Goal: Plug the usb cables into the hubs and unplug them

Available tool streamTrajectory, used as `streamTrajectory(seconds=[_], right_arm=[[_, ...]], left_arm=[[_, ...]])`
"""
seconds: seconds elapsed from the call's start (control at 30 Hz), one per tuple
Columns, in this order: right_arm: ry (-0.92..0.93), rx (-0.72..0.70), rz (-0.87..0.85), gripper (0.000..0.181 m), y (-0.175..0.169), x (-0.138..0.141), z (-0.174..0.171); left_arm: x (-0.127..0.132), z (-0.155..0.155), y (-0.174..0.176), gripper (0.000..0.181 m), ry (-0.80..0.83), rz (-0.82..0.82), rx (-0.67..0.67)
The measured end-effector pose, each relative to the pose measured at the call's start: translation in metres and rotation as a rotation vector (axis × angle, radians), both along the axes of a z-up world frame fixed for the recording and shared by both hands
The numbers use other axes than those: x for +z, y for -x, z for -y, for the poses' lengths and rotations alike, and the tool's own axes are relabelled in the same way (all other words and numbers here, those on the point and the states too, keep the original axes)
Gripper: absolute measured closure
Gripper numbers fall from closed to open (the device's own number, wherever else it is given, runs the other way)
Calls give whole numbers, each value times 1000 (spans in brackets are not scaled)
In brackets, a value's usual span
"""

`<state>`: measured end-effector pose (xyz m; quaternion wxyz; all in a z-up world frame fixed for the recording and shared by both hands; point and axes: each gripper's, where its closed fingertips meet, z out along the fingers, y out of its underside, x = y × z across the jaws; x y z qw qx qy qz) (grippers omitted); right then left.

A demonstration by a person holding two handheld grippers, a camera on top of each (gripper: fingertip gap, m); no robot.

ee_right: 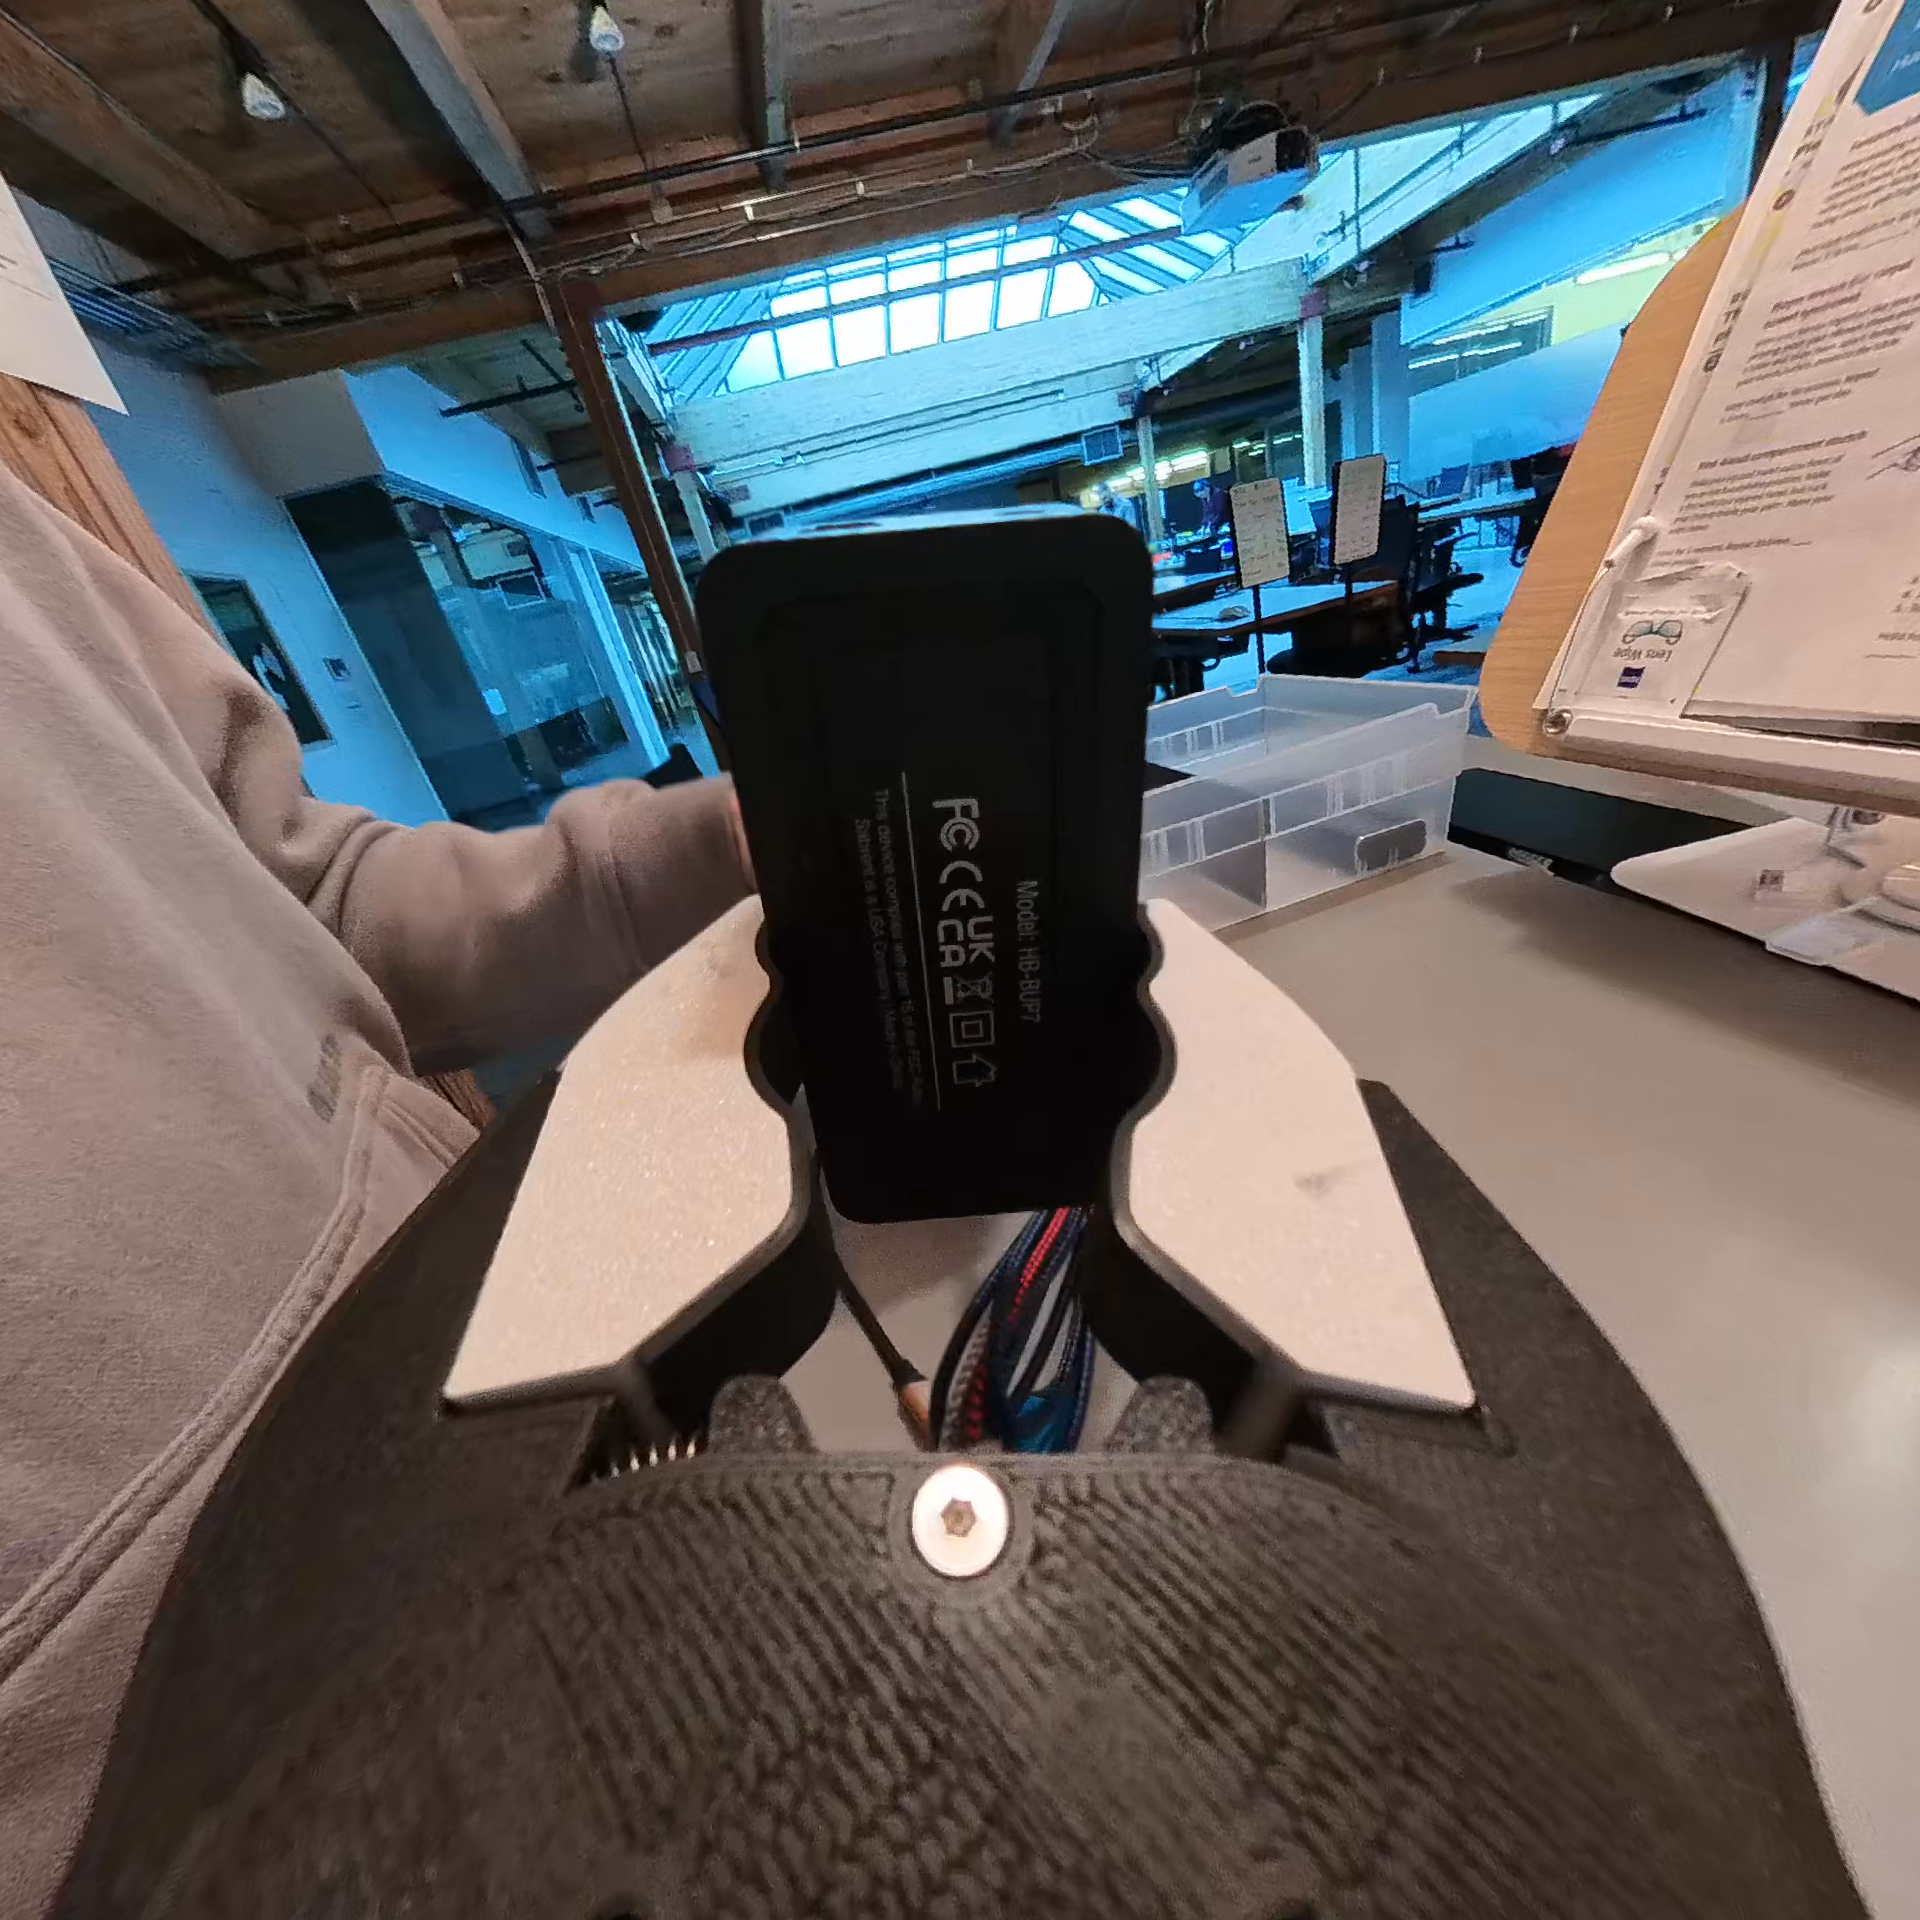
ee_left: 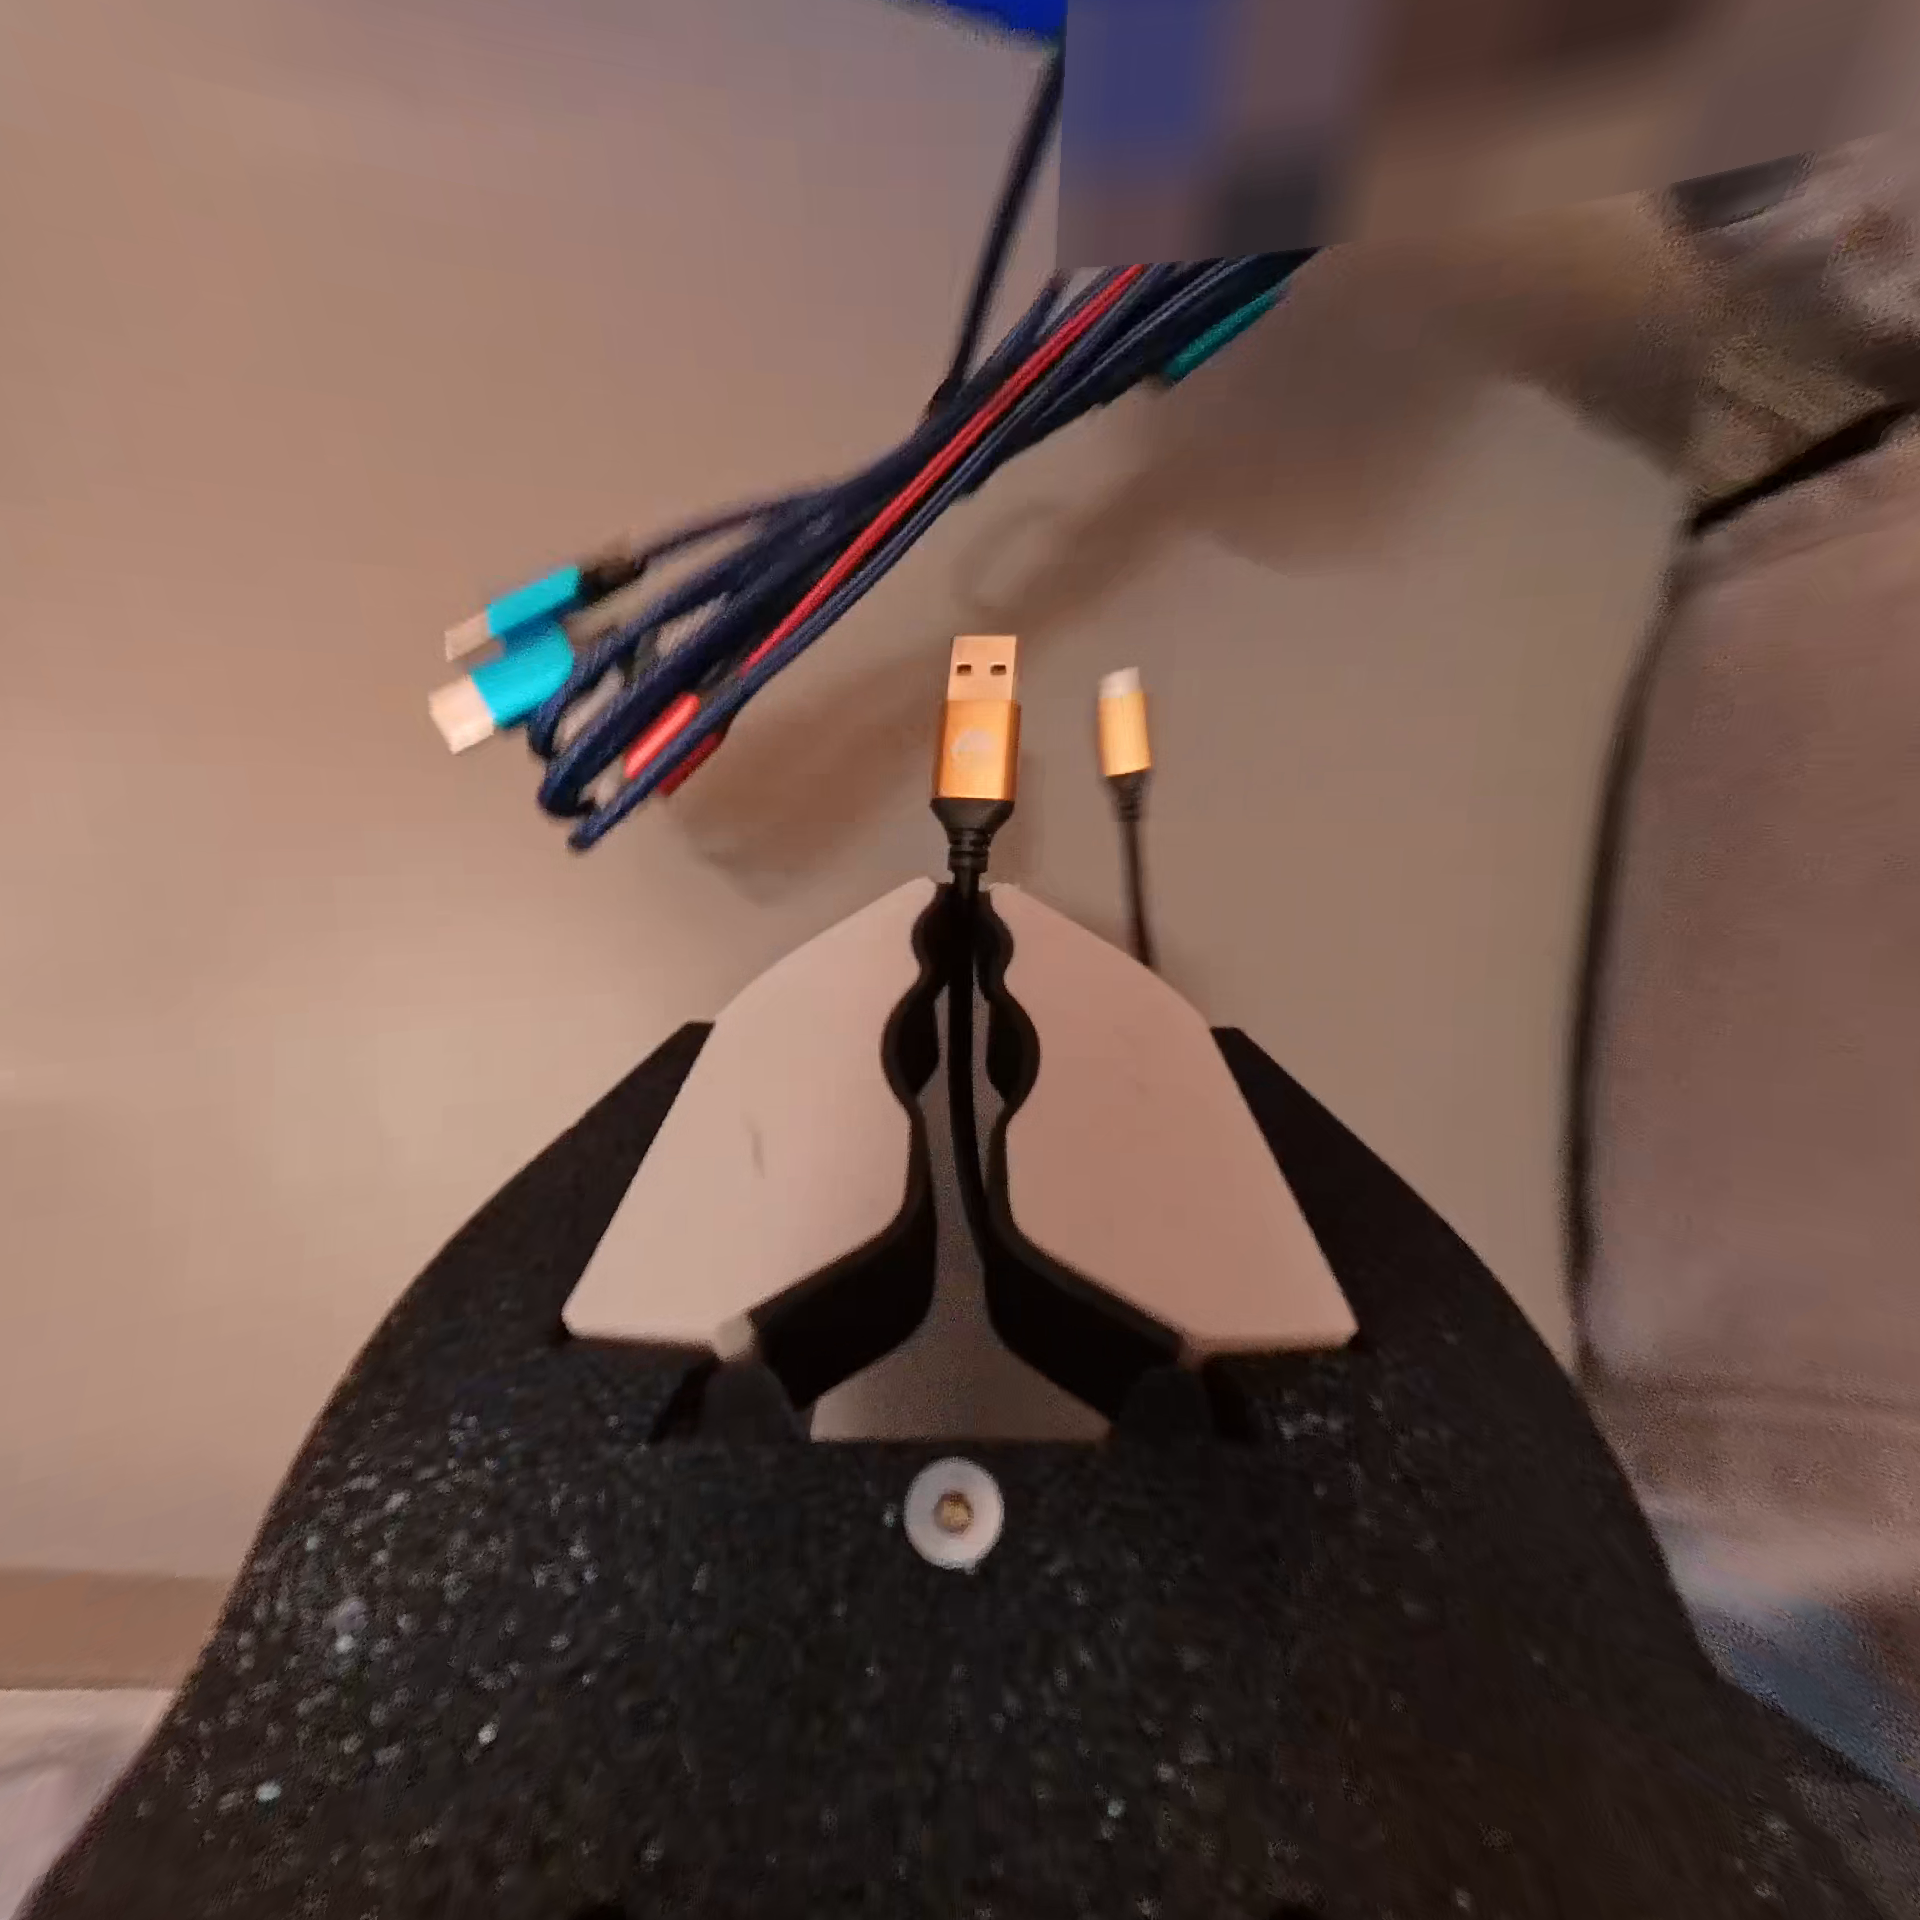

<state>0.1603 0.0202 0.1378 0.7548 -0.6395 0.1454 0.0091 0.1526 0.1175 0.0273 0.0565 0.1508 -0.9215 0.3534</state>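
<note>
My left gripper [ee_left: 966,888] is shut on the black cord of a gold USB cable, just below its gold USB-A plug [ee_left: 979,732], which points up past the fingertips. The cable's smaller gold plug [ee_left: 1124,738] hangs just to the right. A bundle of blue and red braided cables [ee_left: 831,582] with teal and red plugs hangs above left, blurred. My right gripper [ee_right: 956,914] is shut on a black USB hub [ee_right: 935,862], held upright with its printed underside facing the camera. Blue and red cables [ee_right: 1023,1340] hang below the hub between the fingers.
A person's beige sleeve [ee_right: 260,914] fills the left of the right wrist view and reaches behind the hub. Clear plastic bins [ee_right: 1309,790] sit on a grey table [ee_right: 1558,1143]. A board with papers [ee_right: 1766,436] stands at the right. A plain wall backs the left wrist view.
</note>
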Motion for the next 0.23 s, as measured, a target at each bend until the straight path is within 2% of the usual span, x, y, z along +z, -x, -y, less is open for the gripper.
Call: streamTrajectory(seconds=[0.03, 0.13, 0.23], right_arm=[[-7, 10, -2, 120, 1, 0, 0], [-22, 40, -6, 120, 5, 1, -1], [-22, 69, 2, 120, 8, 2, -7]], left_arm=[[22, 4, 5, 178, 24, 32, -38], [87, 19, 13, 178, 79, 173, -90], [123, 30, 8, 178, 13, 306, -84]])
